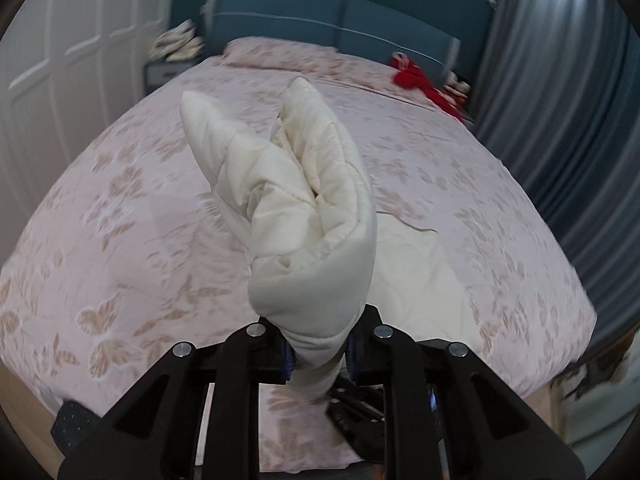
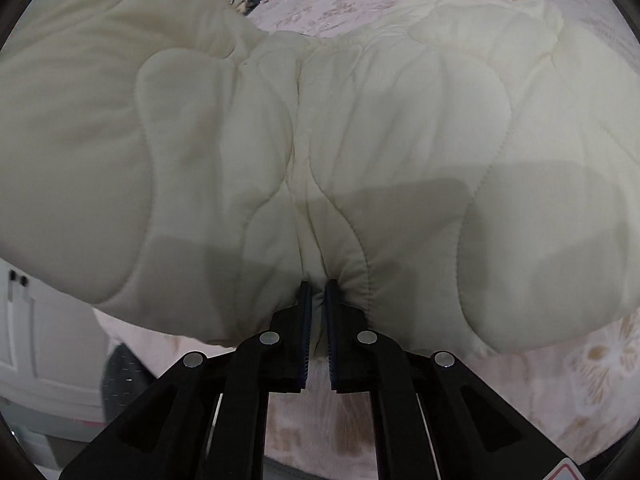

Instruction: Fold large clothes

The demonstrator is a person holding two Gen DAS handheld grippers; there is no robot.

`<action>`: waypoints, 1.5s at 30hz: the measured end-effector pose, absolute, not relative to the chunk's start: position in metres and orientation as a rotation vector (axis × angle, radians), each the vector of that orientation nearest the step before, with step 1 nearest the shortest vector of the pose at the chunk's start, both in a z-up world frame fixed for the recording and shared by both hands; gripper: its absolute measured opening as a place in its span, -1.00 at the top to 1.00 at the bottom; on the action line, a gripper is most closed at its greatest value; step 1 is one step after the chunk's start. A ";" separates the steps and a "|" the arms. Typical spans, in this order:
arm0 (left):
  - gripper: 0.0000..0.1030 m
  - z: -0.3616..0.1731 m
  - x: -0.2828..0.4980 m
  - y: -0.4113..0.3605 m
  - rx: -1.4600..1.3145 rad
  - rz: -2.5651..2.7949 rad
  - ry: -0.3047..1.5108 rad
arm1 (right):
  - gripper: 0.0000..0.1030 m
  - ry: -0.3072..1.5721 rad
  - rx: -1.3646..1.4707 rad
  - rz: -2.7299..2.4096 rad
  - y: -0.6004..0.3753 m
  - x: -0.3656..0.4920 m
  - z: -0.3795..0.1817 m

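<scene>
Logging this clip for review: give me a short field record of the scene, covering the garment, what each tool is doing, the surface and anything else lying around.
garment: cream quilted coat, padded
left tool: shut on a bunched, puffy part of the coat, lifted above the bed
right tool: shut on the coat's edge, the rest spread ahead of it
surface: bed with pink floral cover
other items: red cloth near the teal headboard
fold state: cannot tell

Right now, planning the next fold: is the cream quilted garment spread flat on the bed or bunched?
Bunched. The cream quilted garment stands in doubled folds from the left gripper, lifted off the bed.
</scene>
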State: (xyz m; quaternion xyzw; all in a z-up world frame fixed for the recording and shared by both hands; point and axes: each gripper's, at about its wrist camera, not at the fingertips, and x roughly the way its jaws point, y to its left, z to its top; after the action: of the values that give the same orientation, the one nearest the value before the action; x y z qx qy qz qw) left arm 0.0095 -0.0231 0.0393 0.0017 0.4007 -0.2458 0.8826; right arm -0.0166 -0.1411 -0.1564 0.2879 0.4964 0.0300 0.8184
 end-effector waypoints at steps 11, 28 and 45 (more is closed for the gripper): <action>0.67 0.008 -0.013 -0.140 0.172 -0.634 0.868 | 0.78 1.005 0.561 -0.067 -0.204 -0.103 -0.118; -0.32 -0.025 -0.056 -0.182 0.245 -0.731 0.881 | 0.22 0.870 0.597 -0.263 -0.313 -0.163 -0.045; -0.51 0.022 0.036 -0.041 -0.059 -0.369 0.886 | -0.31 0.954 0.683 -0.148 -0.307 0.059 -0.007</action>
State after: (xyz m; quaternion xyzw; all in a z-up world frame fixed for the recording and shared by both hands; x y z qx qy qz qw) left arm 0.0360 -0.0409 0.0217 -0.0283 0.4260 -0.1772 0.8867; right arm 0.0588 -0.3074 -0.0074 0.3220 0.4497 -0.0698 0.8302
